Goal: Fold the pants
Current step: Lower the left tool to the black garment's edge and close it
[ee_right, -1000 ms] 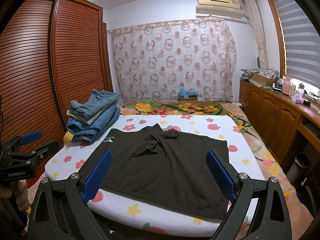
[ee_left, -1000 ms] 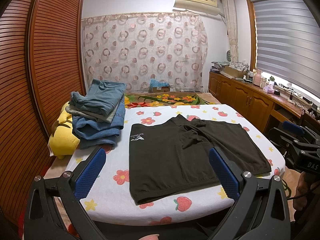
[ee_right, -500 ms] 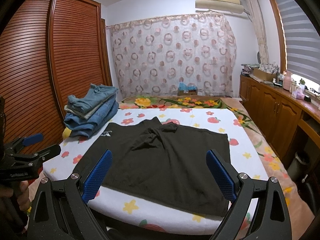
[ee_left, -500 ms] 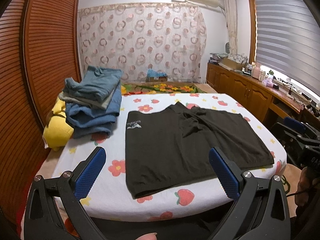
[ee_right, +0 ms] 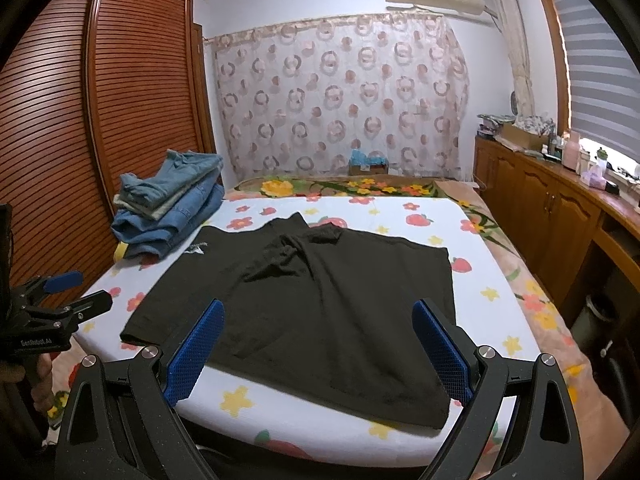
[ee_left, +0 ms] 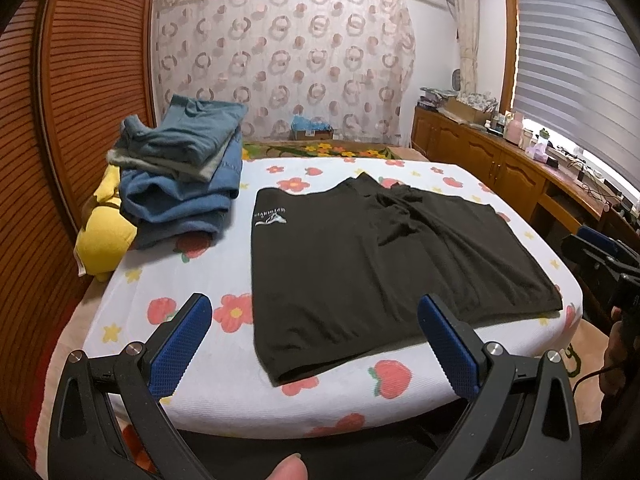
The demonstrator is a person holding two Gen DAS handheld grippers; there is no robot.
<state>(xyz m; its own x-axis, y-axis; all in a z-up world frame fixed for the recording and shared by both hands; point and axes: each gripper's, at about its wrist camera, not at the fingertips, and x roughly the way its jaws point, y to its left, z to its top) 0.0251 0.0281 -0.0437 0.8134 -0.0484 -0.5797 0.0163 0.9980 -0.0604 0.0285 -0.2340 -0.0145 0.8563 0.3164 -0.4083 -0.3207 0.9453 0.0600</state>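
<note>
With both the left gripper (ee_left: 312, 340) and right gripper (ee_right: 318, 346) spread wide and empty, each would best pinch the black pants (ee_left: 372, 256) at the near hem corners, around seven and five o'clock.

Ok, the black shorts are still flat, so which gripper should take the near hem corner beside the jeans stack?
Probably the left gripper: open, with that corner of the black shorts just ahead. The right gripper faces the other leg.

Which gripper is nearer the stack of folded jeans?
Left. The left gripper hangs off the bed's near edge on the side of the folded jeans; the right gripper sits farther along, by the black pants' opposite corner.
</note>
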